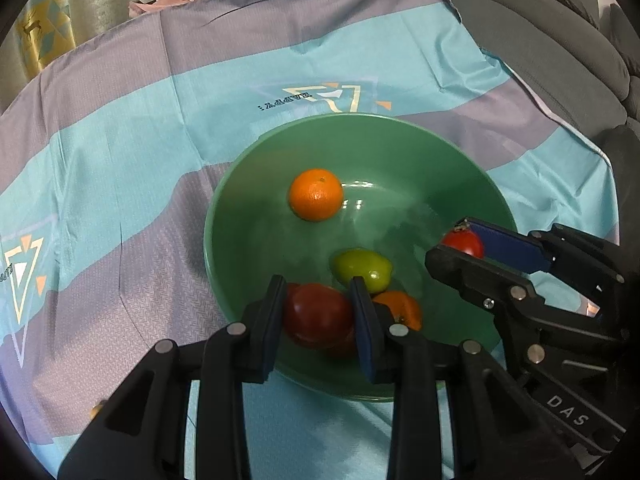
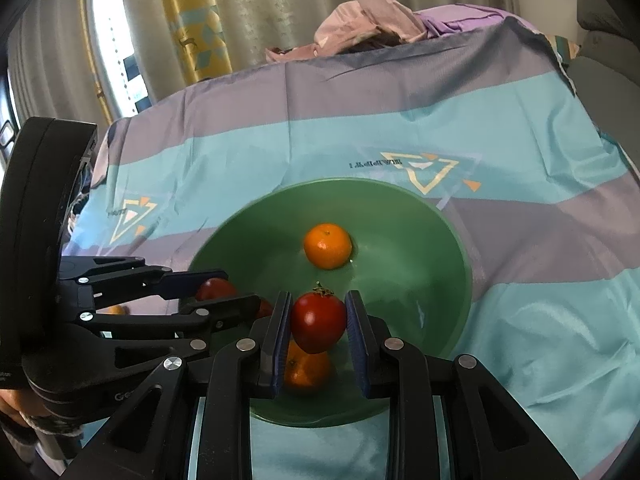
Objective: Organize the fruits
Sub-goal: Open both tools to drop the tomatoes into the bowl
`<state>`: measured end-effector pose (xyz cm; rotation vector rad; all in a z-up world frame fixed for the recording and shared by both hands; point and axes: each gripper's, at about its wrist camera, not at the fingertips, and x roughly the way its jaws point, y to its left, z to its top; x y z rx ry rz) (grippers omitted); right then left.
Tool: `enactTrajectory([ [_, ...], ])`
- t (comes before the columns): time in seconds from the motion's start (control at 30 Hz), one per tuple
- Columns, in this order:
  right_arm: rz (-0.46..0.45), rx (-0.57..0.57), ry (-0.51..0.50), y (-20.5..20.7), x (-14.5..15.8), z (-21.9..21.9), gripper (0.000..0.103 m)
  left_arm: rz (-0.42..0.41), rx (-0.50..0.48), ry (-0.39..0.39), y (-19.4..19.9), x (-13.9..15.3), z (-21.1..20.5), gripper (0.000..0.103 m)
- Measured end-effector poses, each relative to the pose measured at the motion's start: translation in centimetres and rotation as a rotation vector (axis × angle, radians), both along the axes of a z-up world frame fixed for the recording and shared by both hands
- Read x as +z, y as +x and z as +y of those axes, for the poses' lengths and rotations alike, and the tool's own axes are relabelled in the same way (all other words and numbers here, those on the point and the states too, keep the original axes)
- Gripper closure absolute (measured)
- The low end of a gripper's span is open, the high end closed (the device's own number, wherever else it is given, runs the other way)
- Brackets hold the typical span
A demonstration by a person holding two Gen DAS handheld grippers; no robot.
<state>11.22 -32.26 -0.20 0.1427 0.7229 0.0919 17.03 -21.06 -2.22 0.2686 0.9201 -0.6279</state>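
Both hand-held grippers hang over the bowl (image 1: 224,208), left (image 1: 320,312) and right (image 2: 318,322) each pinching a tomato; dropped, either could bruise the fruit beneath.

Black claw (image 1: 318,312) — blue pads, silver screws

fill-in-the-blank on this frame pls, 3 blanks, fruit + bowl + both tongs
1. Both tongs hang over a bowl whose colour is ____.
2. The right tongs are shut on a small ____ fruit with a dark calyx.
3. The left tongs grip a larger dark red fruit, and the fruit lying alone at the far side of the bowl is an ____.

Missing words: green; red; orange
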Motion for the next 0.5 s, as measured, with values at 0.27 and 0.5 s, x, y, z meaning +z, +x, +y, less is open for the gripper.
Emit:
enactTrajectory([
  [0.27, 0.034, -0.022, 0.0, 0.3, -0.6, -0.4, 0.074, -0.004, 0.01, -0.002, 0.2, 0.0, 0.1, 0.07],
  [0.5, 0.025, -0.036, 0.016, -0.3, -0.2, -0.8, 0.074, -0.024, 0.022, -0.052, -0.5, 1.6, 1.3, 0.04],
])
